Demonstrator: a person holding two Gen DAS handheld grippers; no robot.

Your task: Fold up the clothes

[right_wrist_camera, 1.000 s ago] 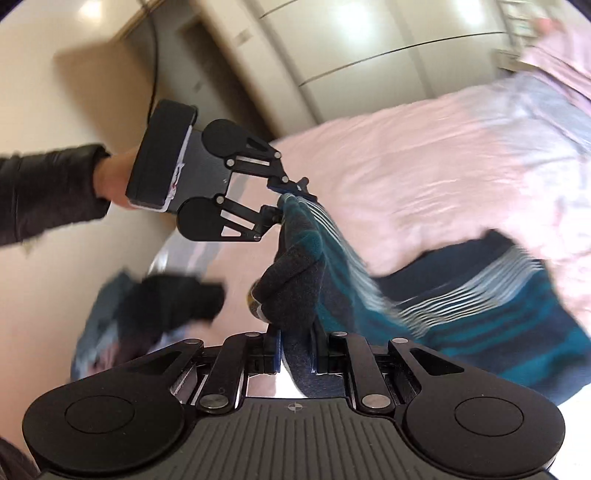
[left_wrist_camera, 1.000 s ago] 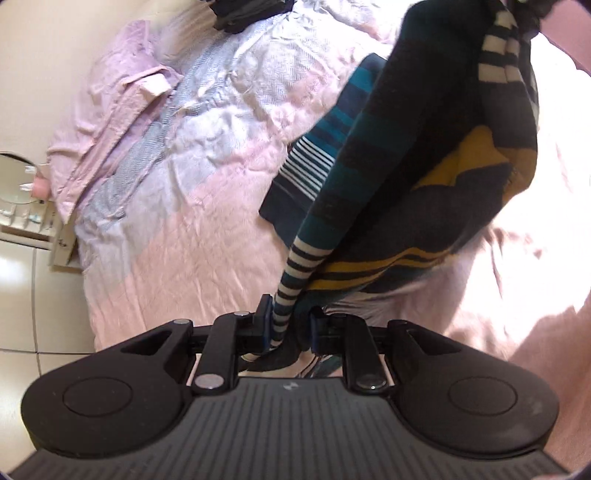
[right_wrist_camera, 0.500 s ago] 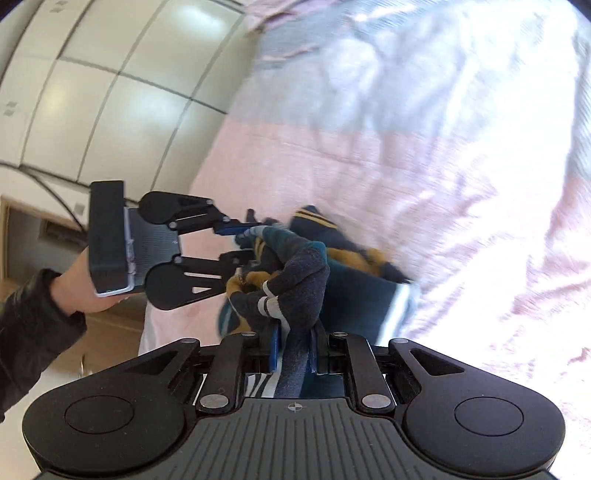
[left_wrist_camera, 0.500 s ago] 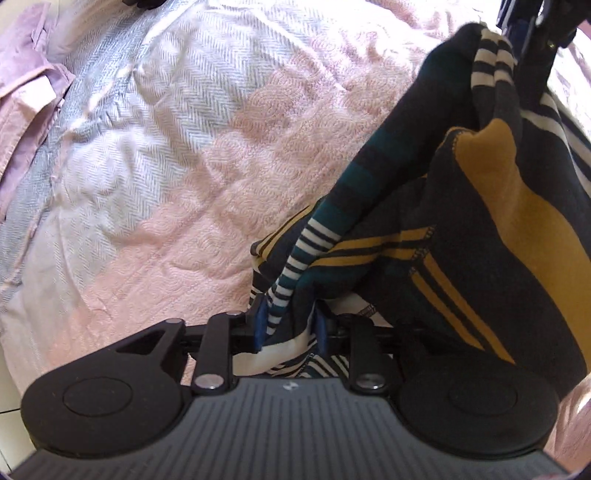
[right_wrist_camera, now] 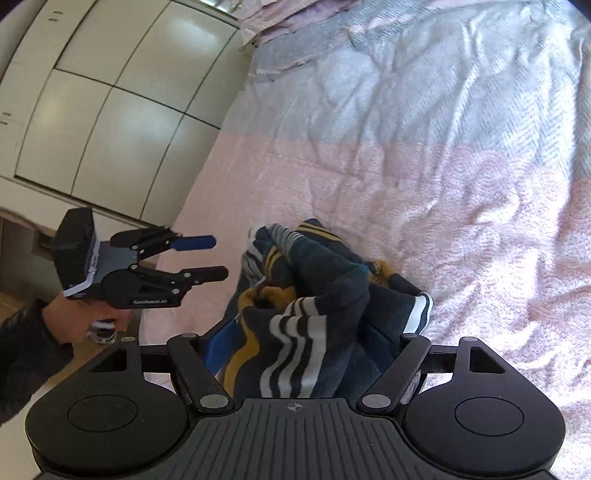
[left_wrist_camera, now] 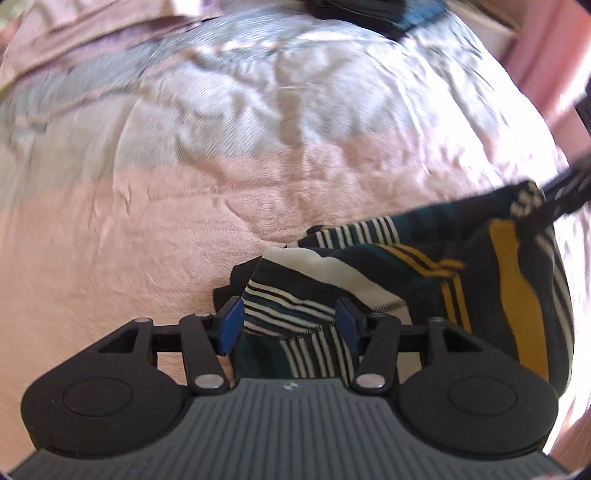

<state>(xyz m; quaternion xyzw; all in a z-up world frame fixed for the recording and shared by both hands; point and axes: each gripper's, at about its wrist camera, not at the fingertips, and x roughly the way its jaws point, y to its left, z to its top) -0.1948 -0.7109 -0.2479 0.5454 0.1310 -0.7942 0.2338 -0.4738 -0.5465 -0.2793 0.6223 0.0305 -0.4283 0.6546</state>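
Your left gripper (left_wrist_camera: 290,321) has its two blue-tipped fingers (left_wrist_camera: 232,325) spread wide apart. The striped sweater (left_wrist_camera: 424,288) lies in a bunched heap just in front of them, with some of its cloth sitting in the gap between the fingers, but nothing squeezes it. In the right wrist view you can see the same left gripper (right_wrist_camera: 214,257) out to the left, with your left hand (right_wrist_camera: 74,321) holding it, and its fingers are apart and a little way off from the sweater (right_wrist_camera: 310,295), not touching it. Your right gripper (right_wrist_camera: 306,354) is wide open too, and the dark, yellow and white striped cloth is piled up loose between its fingers (right_wrist_camera: 218,343) and just past them. The sweater rests on the pink part of the bed cover (right_wrist_camera: 461,192), close to the left side of the bed, and it looks crumpled, not flat. Farther away the cover turns grey-blue (left_wrist_camera: 295,103). At the far end of the bed there is a dark piece of clothing (left_wrist_camera: 365,14), and a pale purple cloth (right_wrist_camera: 291,18) lies at the far edge. White cupboard doors (right_wrist_camera: 110,96) stand to the left of the bed.
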